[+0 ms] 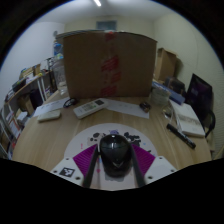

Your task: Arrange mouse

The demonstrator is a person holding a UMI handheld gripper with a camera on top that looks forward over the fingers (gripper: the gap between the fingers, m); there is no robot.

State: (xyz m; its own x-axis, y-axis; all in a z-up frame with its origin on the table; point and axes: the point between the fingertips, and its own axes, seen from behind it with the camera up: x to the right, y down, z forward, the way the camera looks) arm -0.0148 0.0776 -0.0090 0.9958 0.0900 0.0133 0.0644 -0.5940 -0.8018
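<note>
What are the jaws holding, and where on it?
The dark grey rounded computer mouse sits between the gripper jaws, magenta pads at its left and right sides. Whether both actually press cannot be told.

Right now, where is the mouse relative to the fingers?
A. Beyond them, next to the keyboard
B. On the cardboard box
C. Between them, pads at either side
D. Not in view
C: the dark mouse sits between the gripper fingers, with the magenta pads flanking it, well short of the keyboard and the box.
</note>
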